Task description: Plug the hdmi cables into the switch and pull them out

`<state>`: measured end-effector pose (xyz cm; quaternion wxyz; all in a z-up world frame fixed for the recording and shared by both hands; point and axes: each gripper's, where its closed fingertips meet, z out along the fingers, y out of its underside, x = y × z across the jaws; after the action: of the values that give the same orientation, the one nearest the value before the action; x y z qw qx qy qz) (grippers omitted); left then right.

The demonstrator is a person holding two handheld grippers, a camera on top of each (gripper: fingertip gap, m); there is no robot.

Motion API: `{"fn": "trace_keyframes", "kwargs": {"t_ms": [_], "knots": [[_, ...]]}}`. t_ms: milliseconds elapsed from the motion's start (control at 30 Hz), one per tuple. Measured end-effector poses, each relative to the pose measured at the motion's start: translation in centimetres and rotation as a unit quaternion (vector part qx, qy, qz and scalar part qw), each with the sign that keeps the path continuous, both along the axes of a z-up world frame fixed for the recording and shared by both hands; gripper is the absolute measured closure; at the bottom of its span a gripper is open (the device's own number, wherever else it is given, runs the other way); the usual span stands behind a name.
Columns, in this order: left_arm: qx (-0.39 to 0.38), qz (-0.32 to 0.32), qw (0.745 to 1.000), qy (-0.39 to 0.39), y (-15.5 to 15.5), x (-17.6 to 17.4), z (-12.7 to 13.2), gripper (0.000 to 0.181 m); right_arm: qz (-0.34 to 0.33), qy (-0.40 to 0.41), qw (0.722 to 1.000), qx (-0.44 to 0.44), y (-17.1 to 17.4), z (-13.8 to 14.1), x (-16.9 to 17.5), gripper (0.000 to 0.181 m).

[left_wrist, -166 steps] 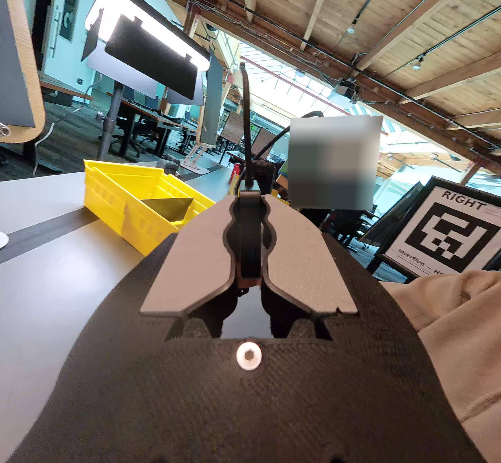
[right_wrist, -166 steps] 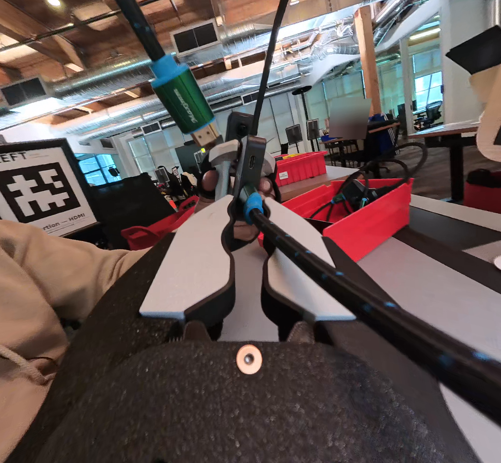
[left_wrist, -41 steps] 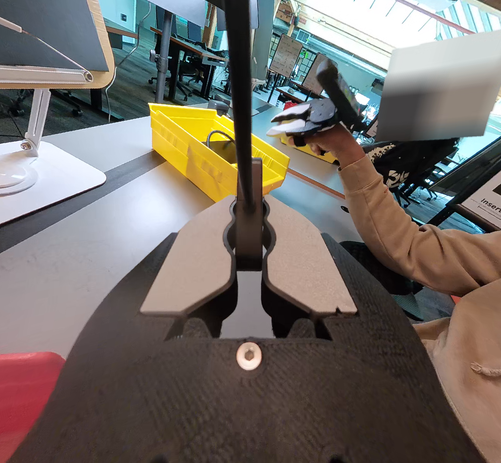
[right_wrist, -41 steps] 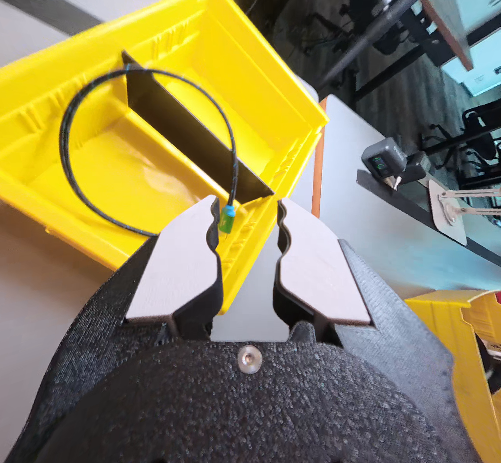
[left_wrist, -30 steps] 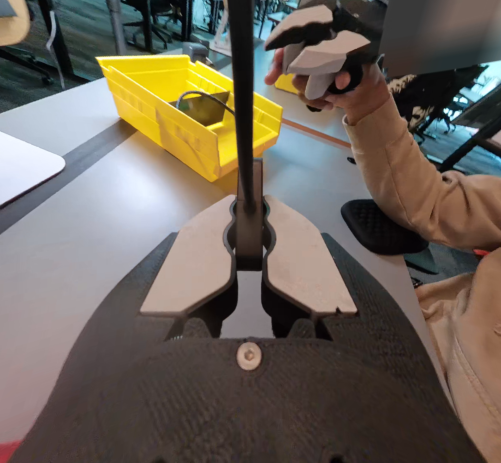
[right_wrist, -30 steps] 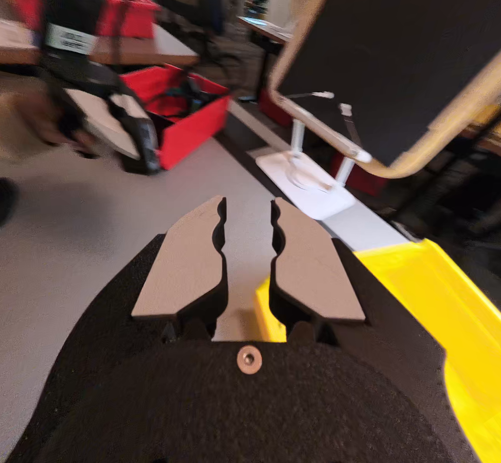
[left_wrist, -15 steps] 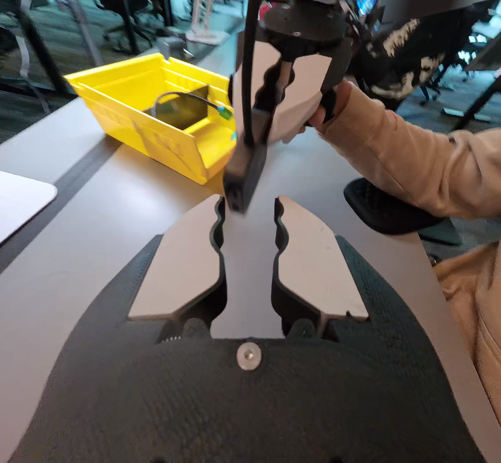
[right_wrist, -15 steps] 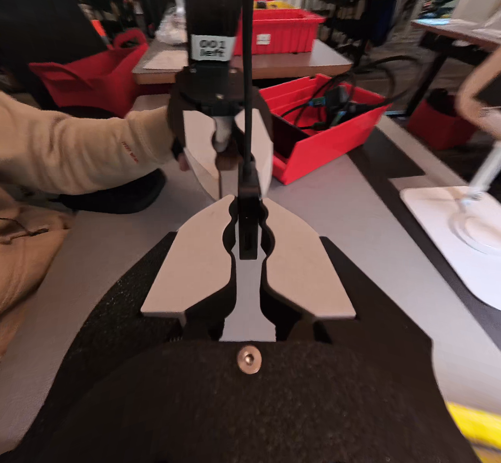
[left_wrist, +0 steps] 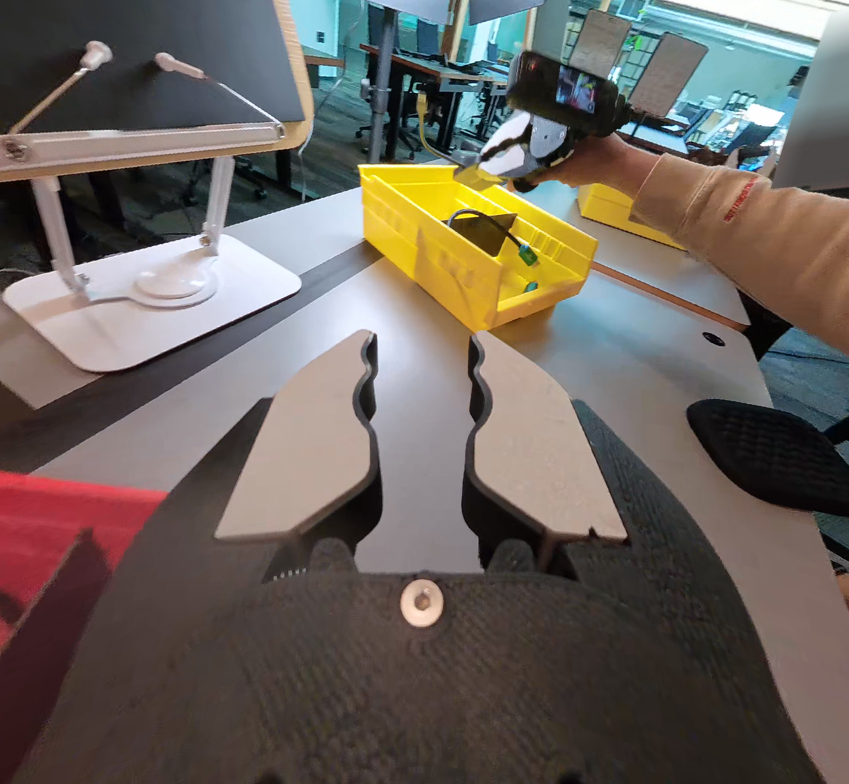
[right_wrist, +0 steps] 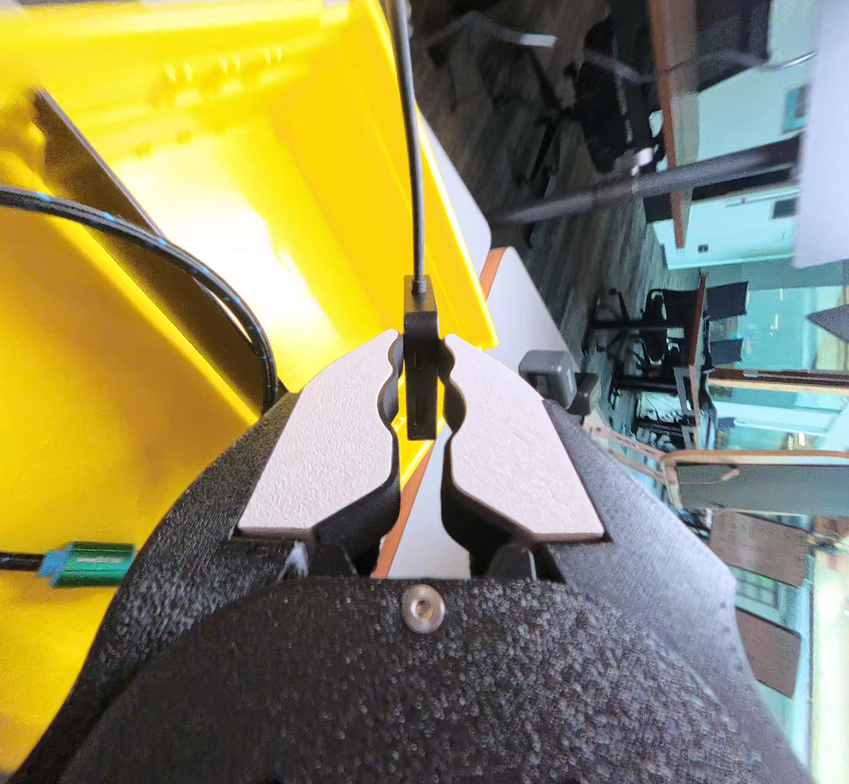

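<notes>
Right gripper [right_wrist: 420, 339]: clamped on the black switch [right_wrist: 420, 376], which stands on edge between the wavy finger edges; held by its flat sides, I'd say so it cannot twist.
Switch lead: a thin grey cord [right_wrist: 409, 118] runs from the switch's far end straight toward 12 o'clock in the right wrist view and out of frame.
Where it hangs: over the far corner of the yellow bin [right_wrist: 229, 141]; from the left wrist view the right gripper [left_wrist: 496, 155] sits above the bin's rim at about 1 o'clock, tipped downward, which reads as a drop-off into the bin.
Left gripper [left_wrist: 422, 344]: fingers apart, nothing between them, held low over the grey table [left_wrist: 597, 371], out of the way, it seems.
HDMI cable [right_wrist: 183, 266]: black braid flecked with blue, curving inside the bin at 9 o'clock of the right wrist view; its green plug [right_wrist: 89, 564] lies at about 8 o'clock, not in the switch.
Divider: a black panel [left_wrist: 482, 229] crosses the bin; the cable loops over it.
Stage, as I judge it: cables out, switch being put away.
Also about: white stand base [left_wrist: 151, 293] at 10 o'clock, red bin [left_wrist: 59, 527] at 8 o'clock.
</notes>
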<state>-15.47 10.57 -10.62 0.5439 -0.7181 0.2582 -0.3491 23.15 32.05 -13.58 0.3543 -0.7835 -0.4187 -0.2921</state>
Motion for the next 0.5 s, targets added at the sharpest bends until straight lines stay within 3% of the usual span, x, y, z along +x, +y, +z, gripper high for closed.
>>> {"fn": "trace_keyframes", "kwargs": {"t_ms": [100,200,333,433,500], "knots": [[-0.001,0.019,1.0,-0.007,0.3,-1.8,0.1,0.143,-0.02,-0.021,0.999,-0.02,0.8,-2.5,1.0,0.167],[-0.001,0.036,0.999,-0.036,0.5,-3.7,0.8,0.144,-0.031,0.035,0.999,-0.025,0.8,-3.1,0.3,0.162],[-0.001,0.071,0.995,-0.07,0.8,-6.4,1.6,0.145,0.006,0.185,0.983,0.017,-0.8,0.9,-3.8,0.152],[-0.001,0.102,0.991,-0.083,1.0,-8.2,1.8,0.145,0.081,0.346,0.934,0.035,-5.2,5.1,-9.6,0.15],[-0.005,0.132,0.988,-0.081,1.3,-9.6,1.7,0.145,0.131,0.427,0.894,0.022,-9.5,6.6,-13.4,0.151]]}}
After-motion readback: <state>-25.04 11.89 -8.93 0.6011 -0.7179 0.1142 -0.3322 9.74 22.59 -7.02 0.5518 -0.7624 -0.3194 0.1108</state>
